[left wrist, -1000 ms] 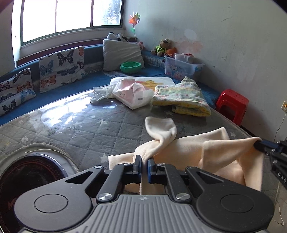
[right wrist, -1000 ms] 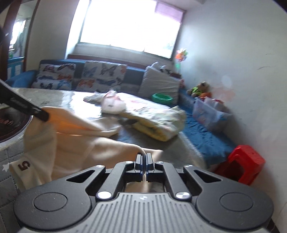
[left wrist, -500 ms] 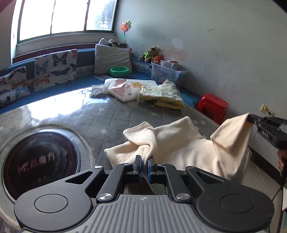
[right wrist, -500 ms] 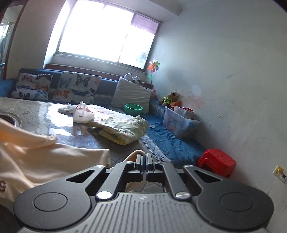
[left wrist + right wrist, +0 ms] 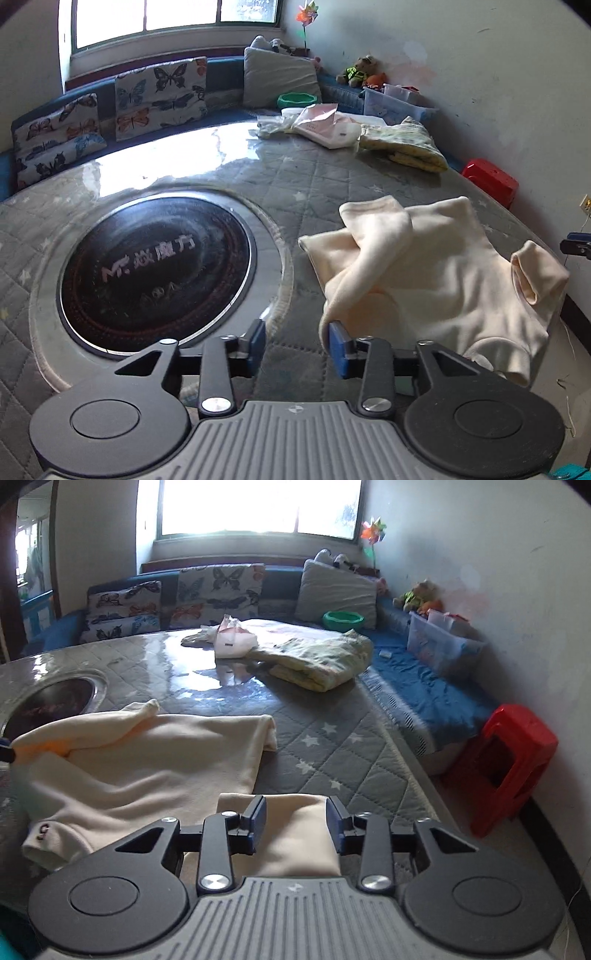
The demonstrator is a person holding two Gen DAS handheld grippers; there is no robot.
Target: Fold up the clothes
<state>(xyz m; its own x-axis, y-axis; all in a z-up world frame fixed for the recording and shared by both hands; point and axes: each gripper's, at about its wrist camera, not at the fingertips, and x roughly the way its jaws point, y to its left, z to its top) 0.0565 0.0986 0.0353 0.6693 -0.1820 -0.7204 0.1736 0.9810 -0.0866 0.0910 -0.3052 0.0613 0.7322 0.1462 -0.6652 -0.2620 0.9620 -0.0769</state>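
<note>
A round table covered in grey quilted star-print cloth under a glossy clear sheet (image 5: 192, 166) fills most of both views. Set into it, at the left centre of the left wrist view, is a round black glass cooktop with white lettering and a metal ring (image 5: 155, 266). Along the back runs a blue bench with butterfly-print cushions (image 5: 159, 92) and a plain grey pillow (image 5: 277, 77).

The cream long-sleeved fleece top (image 5: 436, 273) lies rumpled on the table at the right centre of the left wrist view, one sleeve folded across its body, its far edge hanging over the table rim at the right. In the right wrist view it spreads over the lower left, with a small dark "5" near its hem.

At the upper right of the left wrist view sits a folded yellow-green floral blanket (image 5: 406, 147), with a pink-and-white plastic package (image 5: 325, 127) just beside it. A red plastic stool (image 5: 513, 760) stands on the floor at the right of the right wrist view.

The left gripper (image 5: 297, 347) has just been opening; its blue pads stand apart over bare quilt, the right pad just beside a sleeve edge. The right gripper (image 5: 295, 823) has likewise just been opening; cream cloth lies between its separated pads, which do not press on it.
</note>
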